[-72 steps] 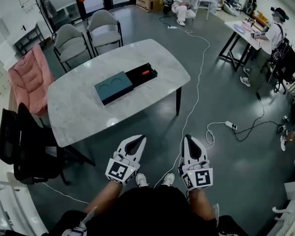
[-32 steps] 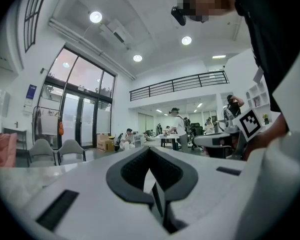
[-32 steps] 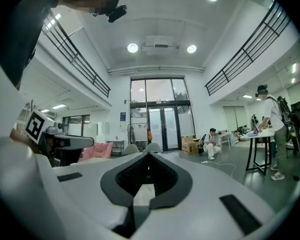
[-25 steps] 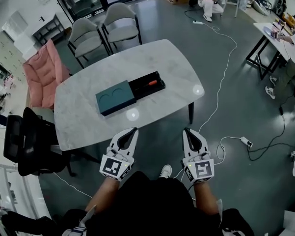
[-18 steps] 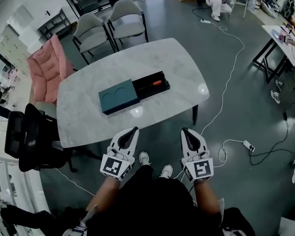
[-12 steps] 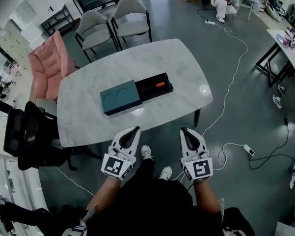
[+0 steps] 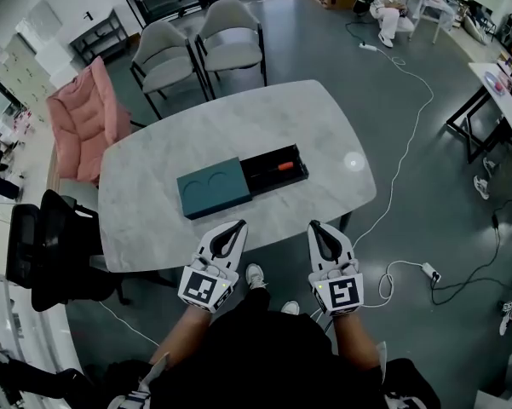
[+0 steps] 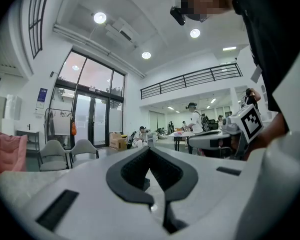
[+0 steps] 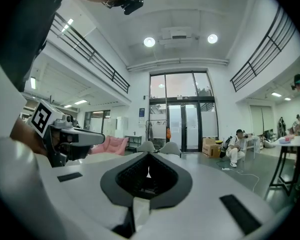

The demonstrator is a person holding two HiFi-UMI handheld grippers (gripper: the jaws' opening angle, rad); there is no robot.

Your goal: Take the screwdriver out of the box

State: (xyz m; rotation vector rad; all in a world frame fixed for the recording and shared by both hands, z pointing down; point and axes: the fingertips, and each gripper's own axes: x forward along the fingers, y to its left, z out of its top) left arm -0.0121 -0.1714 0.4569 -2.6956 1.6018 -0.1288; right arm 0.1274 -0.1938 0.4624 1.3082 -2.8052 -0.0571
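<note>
– Teal box [image 7: 213, 187], head view: position?
– Middle of the table [image 7: 153, 169]. Its black tray [image 7: 264, 175] is drawn out toward 2 o'clock from the teal part.
– Screwdriver?
– The screwdriver [image 7: 283, 165] lies inside the tray, along its length, orange handle showing. Nothing touches it.
– Grippers in that view?
– Left gripper [image 7: 237, 224] at 6 o'clock of the box, right gripper [image 7: 314, 226] at 5 o'clock. Both are at the table's near edge, apart from the box, tips toward 12.
– Surroundings?
– Two grey chairs [image 7: 232, 34] at the table's 12 o'clock, a pink chair [image 7: 83, 118] at 10, a black chair [image 7: 43, 250] at 8.
– Left gripper view?
– Jaws brought together, nothing between them. Pale tabletop lies beyond the tips. The grey chairs sit at 9 o'clock, and the right gripper's marker cube [image 8: 249, 125] at 3.
– Right gripper view?
– Jaws closed and empty; only a thin sliver of light shows near the tips. The left gripper sits at 9 o'clock, glass doors [image 9: 182, 126] at 12, and a seated person [image 9: 235, 151] at 3. The box cannot be made out here.
</note>
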